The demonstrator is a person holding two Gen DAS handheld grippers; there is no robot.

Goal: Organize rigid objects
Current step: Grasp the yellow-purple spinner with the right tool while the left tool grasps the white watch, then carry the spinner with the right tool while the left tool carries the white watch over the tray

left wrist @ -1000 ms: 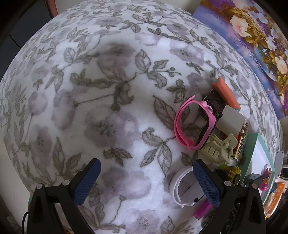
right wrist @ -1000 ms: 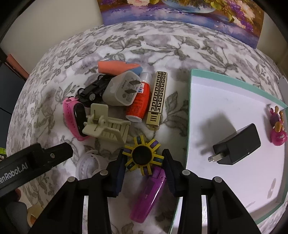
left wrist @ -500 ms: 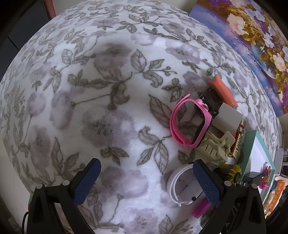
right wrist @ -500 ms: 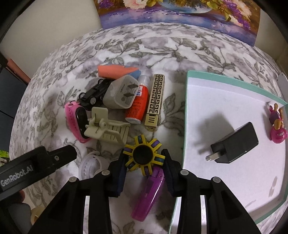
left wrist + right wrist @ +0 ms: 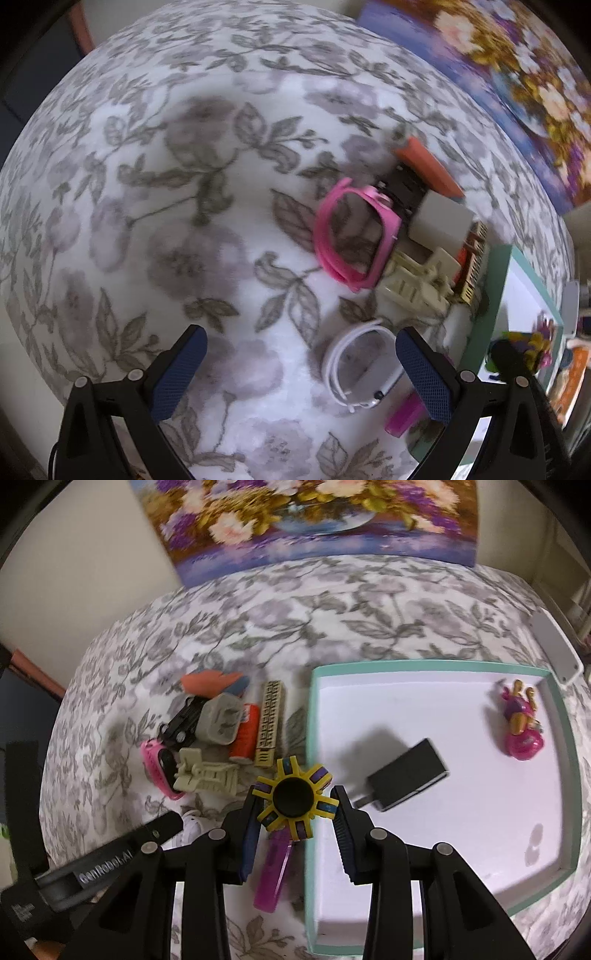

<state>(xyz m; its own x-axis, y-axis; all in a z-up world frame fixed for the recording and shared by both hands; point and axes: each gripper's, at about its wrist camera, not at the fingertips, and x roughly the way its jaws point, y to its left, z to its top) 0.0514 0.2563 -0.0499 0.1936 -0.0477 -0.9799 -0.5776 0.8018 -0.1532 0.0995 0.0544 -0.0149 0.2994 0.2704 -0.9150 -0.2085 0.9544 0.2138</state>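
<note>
Right gripper (image 5: 298, 812) grips yellow spinner (image 5: 297, 798) flat, over teal tray (image 5: 432, 665) near-left rim; tray holds black charger (image 5: 406, 775), prongs near-left, and pink figurine (image 5: 521, 725). Left gripper (image 5: 299, 369) wide, empty.

A: What is lying in the tray (image 5: 436, 666)?
B: A charger (image 5: 406, 775) near its middle, a doll (image 5: 521, 720) at the far right.
A: And left of it?
B: Watch (image 5: 159, 764), plug (image 5: 221, 720) and bottle (image 5: 245, 734) are clustering on the cloth (image 5: 332, 602).

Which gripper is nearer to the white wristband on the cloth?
Left. The left gripper hangs open right at the white wristband, one finger beside it. The right gripper holds the yellow spinner near the tray, farther away.
</note>
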